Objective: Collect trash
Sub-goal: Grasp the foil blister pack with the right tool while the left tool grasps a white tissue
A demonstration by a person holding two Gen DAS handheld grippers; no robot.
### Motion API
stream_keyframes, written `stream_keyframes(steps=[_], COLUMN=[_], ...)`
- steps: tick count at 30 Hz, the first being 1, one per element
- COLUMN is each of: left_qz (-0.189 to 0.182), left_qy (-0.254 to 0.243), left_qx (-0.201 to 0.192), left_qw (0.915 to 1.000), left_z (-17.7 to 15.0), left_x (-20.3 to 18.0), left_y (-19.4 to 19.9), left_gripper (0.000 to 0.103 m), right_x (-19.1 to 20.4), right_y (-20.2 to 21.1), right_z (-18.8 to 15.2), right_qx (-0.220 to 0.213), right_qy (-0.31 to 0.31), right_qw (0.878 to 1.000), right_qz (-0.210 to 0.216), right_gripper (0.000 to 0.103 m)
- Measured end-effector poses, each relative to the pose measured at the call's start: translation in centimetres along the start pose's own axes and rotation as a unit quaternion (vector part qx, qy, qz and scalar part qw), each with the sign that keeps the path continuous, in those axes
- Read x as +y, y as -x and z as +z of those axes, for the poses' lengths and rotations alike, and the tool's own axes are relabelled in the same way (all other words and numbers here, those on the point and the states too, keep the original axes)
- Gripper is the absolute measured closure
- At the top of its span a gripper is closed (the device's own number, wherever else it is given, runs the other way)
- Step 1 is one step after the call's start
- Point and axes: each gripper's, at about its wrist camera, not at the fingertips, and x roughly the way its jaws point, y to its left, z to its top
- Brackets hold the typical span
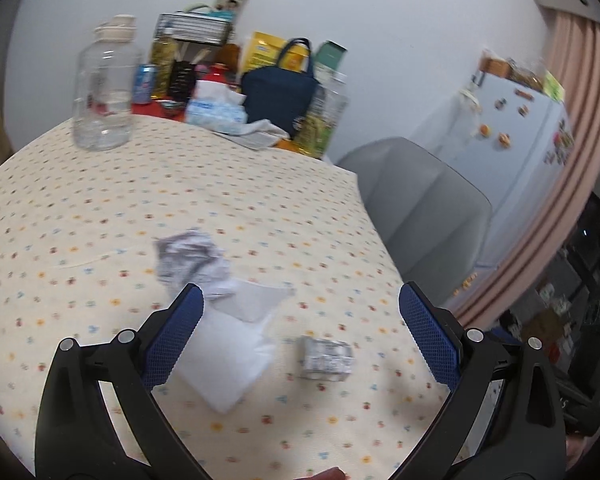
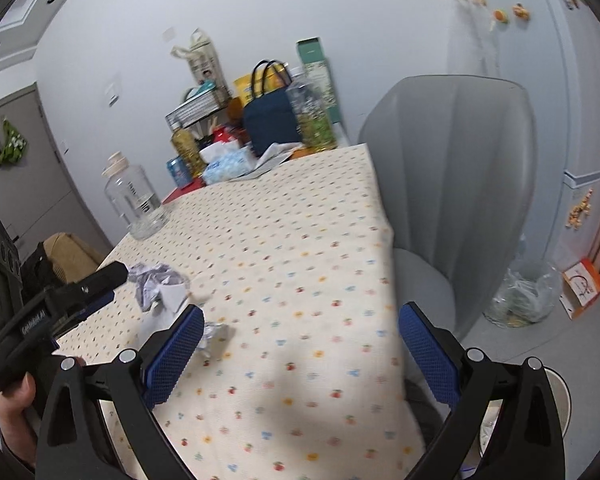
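We hold the left gripper (image 1: pixel 300 334) wide above the table (image 1: pixel 100 208), empty, so its jaws can drop around the trash below. The silver wrapper (image 1: pixel 326 358) lies between the fingertips; the white tissue (image 1: pixel 230 350) sits just beside the left finger, the crumpled paper (image 1: pixel 192 258) beyond it. Our right gripper (image 2: pixel 300 354) also hangs wide and empty near the table's right edge. Farther on, bare cloth gives open room before the clear jar (image 1: pixel 104 88); the grey chair (image 1: pixel 424 216) crowds the right edge.
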Motion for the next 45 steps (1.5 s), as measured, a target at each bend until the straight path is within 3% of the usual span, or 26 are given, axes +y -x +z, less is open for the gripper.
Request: stream_keyframes(steps=[7,13,17,22,26,27,28,29,40,45], left_qz=[0.052,0.062,0.064,0.060,0.063,0.063,0.064,0.064,0.071,0.098], left_qy=[0.033,0.077,0.087,0.093,0.085,0.081,0.075,0.071,-0.019,-0.072], left_qx=[-0.014,-0.001,0.016,0.043,0.071,0.077,0.082,0.085,0.116,0.137], left_qw=[0.9980,0.9952,0.9941,0.9929,0.9919,0.9917,0.9917,0.9918,0.9905,0.9831], left_z=[0.2,-0.2,-0.7,-1.9,-2.8,-3.0,-3.1,-3.1,-4.1,-4.6], left_x=[4.4,7.1,7.7,8.2,8.2,8.1,7.9,7.7,2.9,0.6], left_y=[1.4,1.3,0.7,-0.1,-0.8,-0.9,-1.2,-1.4,-3.6,-5.0], left_gripper=[0.006,0.006,0.007,0.019,0.027,0.029,0.030,0.030,0.030,0.032], right_x=[2.2,3.2,4.6,6.4,7.8,8.2,8.5,8.7,4.6,2.2], right_y=[-2.4,-4.8,-6.6,-9.0,-10.7,-11.1,-11.2,-11.2,-7.2,-5.4], right_z=[0.4,0.3,-0.4,-1.6,-2.4,-2.6,-2.8,-2.8,-2.1,-1.7], right_qx=[0.019,0.053,0.095,0.133,0.150,0.155,0.154,0.152,0.112,0.095], right_qy=[0.039,0.034,0.041,0.056,0.069,0.078,0.088,0.100,0.053,0.037], right_qw=[0.999,0.998,0.993,0.987,0.983,0.982,0.982,0.982,0.992,0.994], right_qz=[-0.001,0.027,0.060,0.075,0.079,0.073,0.061,0.046,0.035,0.036], right_gripper=[0.008,0.008,0.015,0.022,0.028,0.038,0.041,0.054,0.056,0.055])
